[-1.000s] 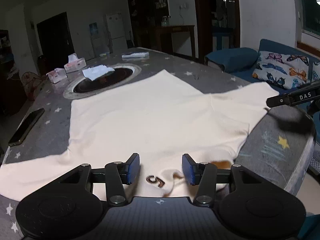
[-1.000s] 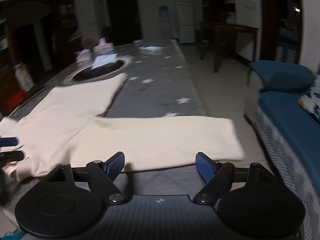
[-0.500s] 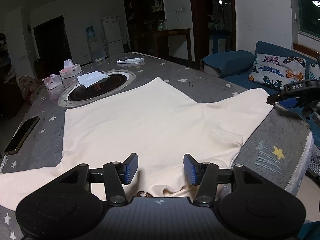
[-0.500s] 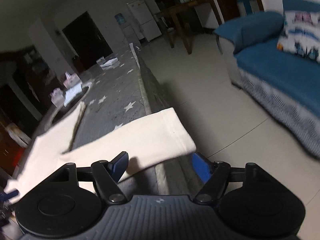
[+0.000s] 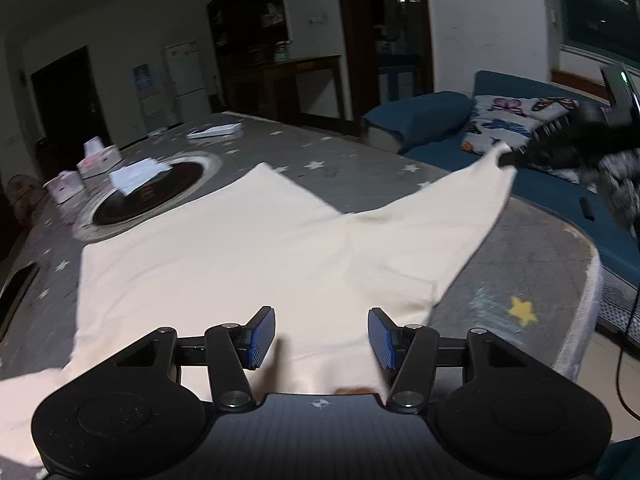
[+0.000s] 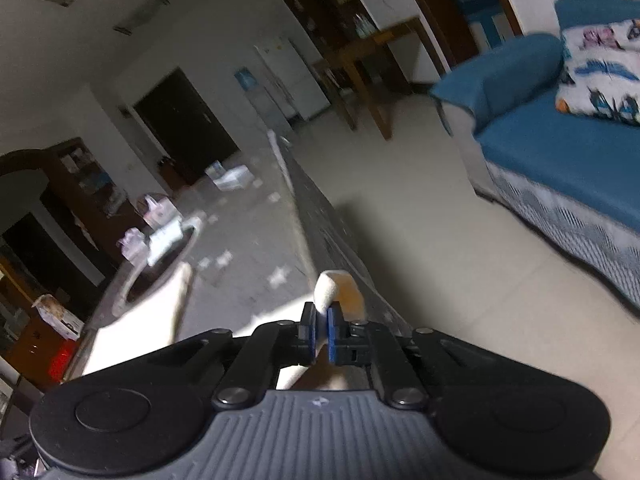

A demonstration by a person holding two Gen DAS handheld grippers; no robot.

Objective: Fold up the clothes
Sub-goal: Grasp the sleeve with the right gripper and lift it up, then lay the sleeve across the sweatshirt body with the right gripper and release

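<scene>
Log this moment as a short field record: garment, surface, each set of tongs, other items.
garment: cream shirt spread flat, one sleeve lifted at its end
surface: grey star-print table
right tongs: shut on the sleeve end
left tongs: open above the shirt's near edge, holding nothing
other items: tissue boxes, phone, blue sofa

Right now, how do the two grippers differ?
The right gripper is shut on the shirt's sleeve end; the left gripper stands open, clamping nothing. The right lifts its sleeve off the table; the left hovers over the flat shirt. Both have blue pads.
</scene>
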